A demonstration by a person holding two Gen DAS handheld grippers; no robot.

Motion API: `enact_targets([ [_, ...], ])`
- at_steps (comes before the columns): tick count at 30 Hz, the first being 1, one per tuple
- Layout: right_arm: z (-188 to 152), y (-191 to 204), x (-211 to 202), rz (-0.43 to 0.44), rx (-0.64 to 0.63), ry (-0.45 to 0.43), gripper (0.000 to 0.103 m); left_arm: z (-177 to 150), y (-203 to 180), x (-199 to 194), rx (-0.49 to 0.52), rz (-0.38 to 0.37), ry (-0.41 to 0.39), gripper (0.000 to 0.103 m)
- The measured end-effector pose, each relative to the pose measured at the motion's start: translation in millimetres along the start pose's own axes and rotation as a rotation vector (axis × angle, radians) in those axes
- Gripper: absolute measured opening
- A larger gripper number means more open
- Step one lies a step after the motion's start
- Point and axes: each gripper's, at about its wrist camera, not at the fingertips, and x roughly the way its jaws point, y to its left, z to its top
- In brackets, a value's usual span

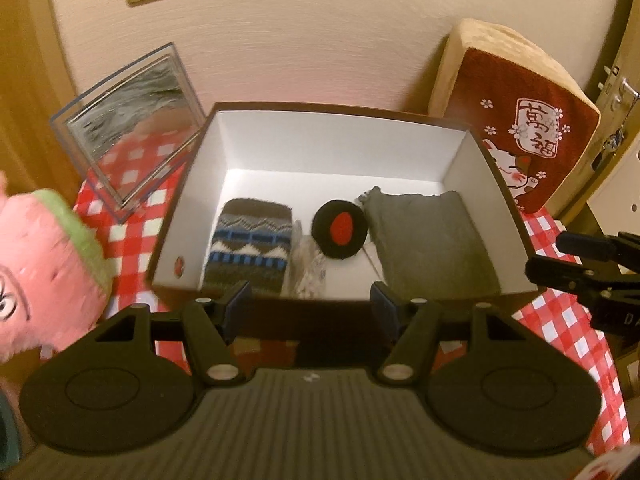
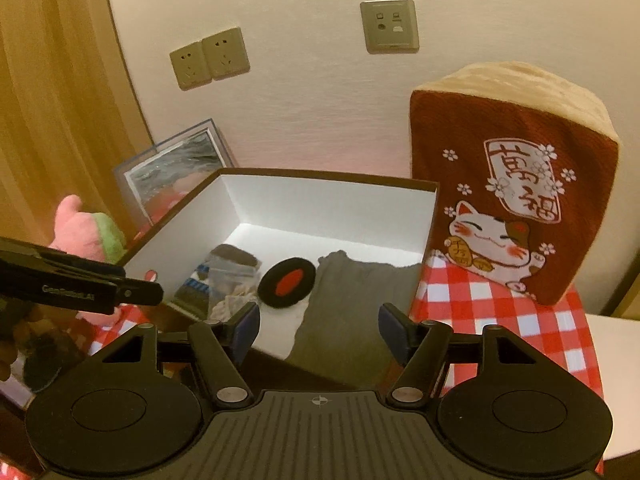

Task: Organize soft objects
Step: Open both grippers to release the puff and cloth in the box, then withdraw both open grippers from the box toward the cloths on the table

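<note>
White inside the box (image 1: 340, 144), dark brown on its rim. Brown, blue and white zigzags and stripes on the knit sock (image 1: 248, 244). Black round pad (image 1: 338, 229) with a red spot. Plain grey cloth pouch (image 1: 428, 240). Red and white checks on the cloth over the surface (image 2: 492, 312). Dark red cushion (image 2: 516, 200) with tan sides, white flowers and a white cat. Pink plush toy (image 1: 44, 272) with a green stripe.

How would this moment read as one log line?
left gripper: open, empty | right gripper: open, empty | box: knit piece, grey cloth inside
</note>
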Motion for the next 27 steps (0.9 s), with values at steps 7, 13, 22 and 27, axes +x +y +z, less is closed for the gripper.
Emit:
enact_targets([
  [7,-12,7,-24,0.010,0.014,-0.004,0.066,-22,7,-28,-0.027,0.018,-0.006,0.063],
  [13,-22,18,-40,0.020,0.009,0.000,0.066,-42,7,-48,-0.043,0.022,-0.005,0.063],
  [22,-38,35,-60,0.031,0.003,0.016,0.066,-69,5,-68,-0.060,0.016,0.004,0.063],
  [27,-49,43,-69,0.039,0.002,0.024,0.066,-83,5,-75,-0.069,0.015,0.014,0.063],
])
